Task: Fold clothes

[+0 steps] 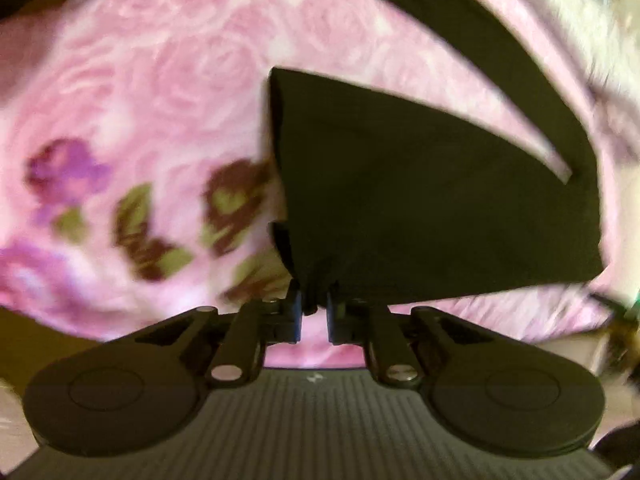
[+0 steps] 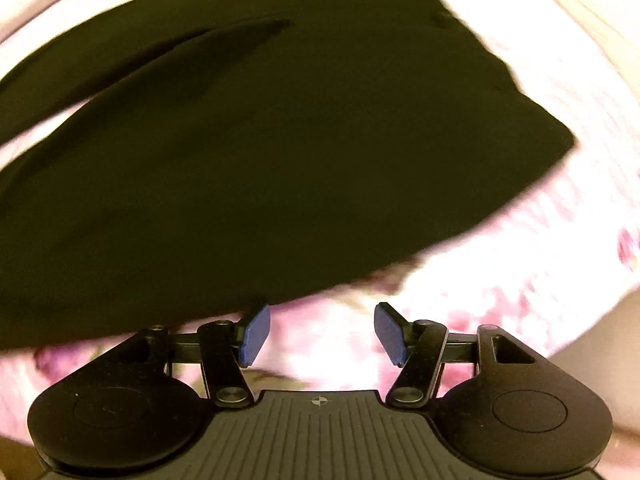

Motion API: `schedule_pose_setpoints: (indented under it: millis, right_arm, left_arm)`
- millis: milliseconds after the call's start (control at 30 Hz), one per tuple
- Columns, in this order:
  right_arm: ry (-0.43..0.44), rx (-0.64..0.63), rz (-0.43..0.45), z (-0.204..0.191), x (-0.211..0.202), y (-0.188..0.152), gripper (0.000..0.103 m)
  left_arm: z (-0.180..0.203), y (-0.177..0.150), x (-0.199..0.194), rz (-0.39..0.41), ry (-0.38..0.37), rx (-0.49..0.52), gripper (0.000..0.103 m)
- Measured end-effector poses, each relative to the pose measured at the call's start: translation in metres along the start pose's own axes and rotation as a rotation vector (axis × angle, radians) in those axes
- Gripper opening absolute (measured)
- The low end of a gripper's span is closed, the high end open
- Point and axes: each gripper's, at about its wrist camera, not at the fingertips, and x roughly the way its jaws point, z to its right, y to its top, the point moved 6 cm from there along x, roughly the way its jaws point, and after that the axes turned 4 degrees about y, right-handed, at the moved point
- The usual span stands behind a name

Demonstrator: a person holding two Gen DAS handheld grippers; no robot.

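Observation:
A black garment (image 1: 420, 200) lies on a pink rose-patterned bedspread (image 1: 160, 80). My left gripper (image 1: 314, 308) is shut on a bunched corner of the garment, and the cloth fans out ahead and to the right, lifted off the bed. In the right wrist view the same black garment (image 2: 260, 152) fills the upper and left part of the frame. My right gripper (image 2: 322, 334) is open with blue pads (image 2: 256, 334), just below the garment's near edge, holding nothing.
The bedspread (image 2: 520, 240) spreads under everything. A second black strip of cloth (image 1: 460, 32) runs diagonally at the upper right of the left wrist view. The bed's edge and a tan floor (image 1: 40, 340) show at lower left.

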Motion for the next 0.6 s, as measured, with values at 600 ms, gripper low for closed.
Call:
schedule_pose_setpoints:
  millis: [600]
  right_arm:
    - [0.060, 0.448, 0.168, 0.162, -0.001, 0.031, 0.066]
  left_arm:
    - [0.085, 0.005, 0.046, -0.060, 0.352, 0.332, 0.016]
